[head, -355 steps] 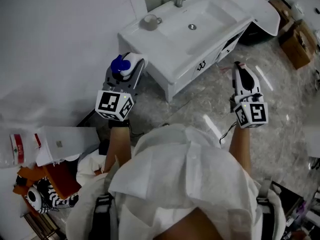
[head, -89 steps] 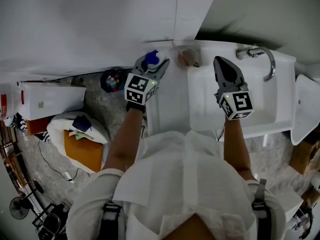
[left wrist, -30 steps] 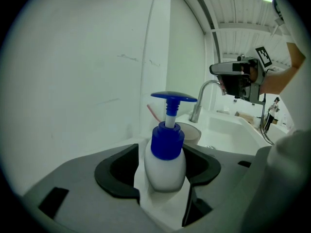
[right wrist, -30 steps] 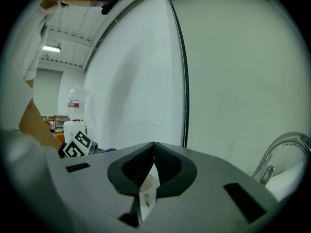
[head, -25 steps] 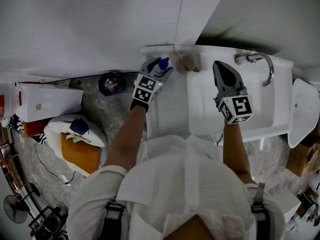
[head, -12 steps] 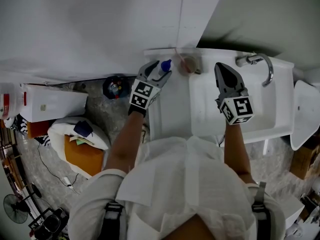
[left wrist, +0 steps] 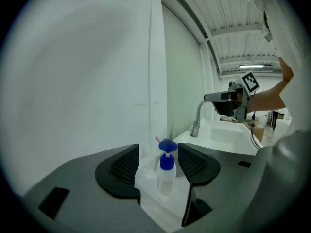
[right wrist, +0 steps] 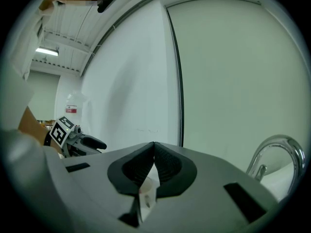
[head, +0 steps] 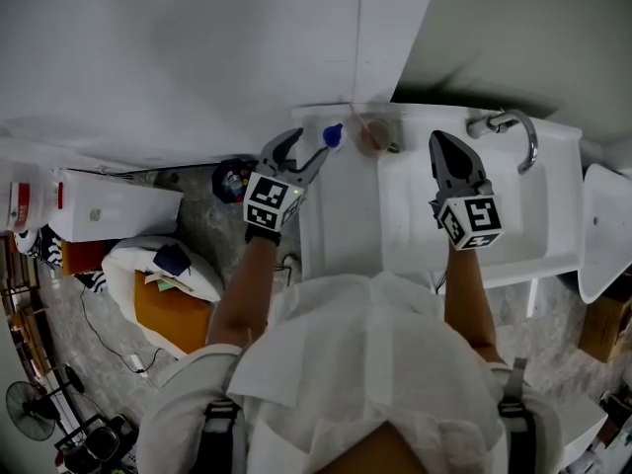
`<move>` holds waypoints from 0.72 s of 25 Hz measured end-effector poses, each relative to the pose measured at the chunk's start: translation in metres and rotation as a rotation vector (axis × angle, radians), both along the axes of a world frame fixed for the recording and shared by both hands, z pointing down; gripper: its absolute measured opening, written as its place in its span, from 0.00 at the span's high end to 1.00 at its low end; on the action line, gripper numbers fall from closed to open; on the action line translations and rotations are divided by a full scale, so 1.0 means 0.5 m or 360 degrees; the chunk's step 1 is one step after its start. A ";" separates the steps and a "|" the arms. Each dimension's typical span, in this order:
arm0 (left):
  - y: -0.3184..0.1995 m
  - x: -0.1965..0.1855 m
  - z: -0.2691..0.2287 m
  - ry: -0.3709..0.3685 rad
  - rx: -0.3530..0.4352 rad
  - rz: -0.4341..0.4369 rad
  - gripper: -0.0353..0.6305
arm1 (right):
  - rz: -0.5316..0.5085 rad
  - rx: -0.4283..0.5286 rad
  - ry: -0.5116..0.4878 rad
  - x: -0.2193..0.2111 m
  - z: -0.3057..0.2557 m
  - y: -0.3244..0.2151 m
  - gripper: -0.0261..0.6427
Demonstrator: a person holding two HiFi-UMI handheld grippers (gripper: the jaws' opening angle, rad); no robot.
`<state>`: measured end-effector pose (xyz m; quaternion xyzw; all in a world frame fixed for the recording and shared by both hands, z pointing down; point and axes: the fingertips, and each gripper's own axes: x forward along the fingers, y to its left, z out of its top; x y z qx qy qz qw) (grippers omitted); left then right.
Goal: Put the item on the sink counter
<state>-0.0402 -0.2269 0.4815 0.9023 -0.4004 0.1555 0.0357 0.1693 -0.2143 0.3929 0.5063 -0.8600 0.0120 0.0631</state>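
We hold both forearms stretched forward over a white sink counter (head: 341, 220). The left gripper (head: 301, 151) sits at the counter's back left corner, angled toward the wall, with its jaws spread wide and nothing pressed between the pads. The bottle (left wrist: 166, 174) stands upright on the counter, in line with the gap and clear of both pads. The right gripper (head: 444, 146) hangs over the basin with its jaws pinched together, empty.

Half a second ago the left jaws flanked the bottle; now they have drawn back, and the bottle stands just past their tips. The right gripper has barely shifted.

The bottle is small, translucent plastic with a blue pump top. The counter is smooth and glossy. The jaw pads are dark and ribbed. A curved metal faucet (head: 513, 126) rises at the basin's far edge.
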 end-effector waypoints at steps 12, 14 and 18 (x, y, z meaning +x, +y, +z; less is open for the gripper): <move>0.025 -0.039 -0.197 0.0238 0.0294 -0.0117 0.65 | 0.0051 0.0018 -0.0022 0.034 -0.008 0.023 0.95; 0.035 -0.047 -0.226 0.0270 0.0342 -0.0139 0.66 | 0.0060 0.0021 -0.0028 0.040 -0.009 0.029 0.95; 0.056 -0.066 -0.272 0.0310 0.0429 -0.0203 0.72 | 0.0071 0.0036 -0.0039 0.051 -0.014 0.040 0.95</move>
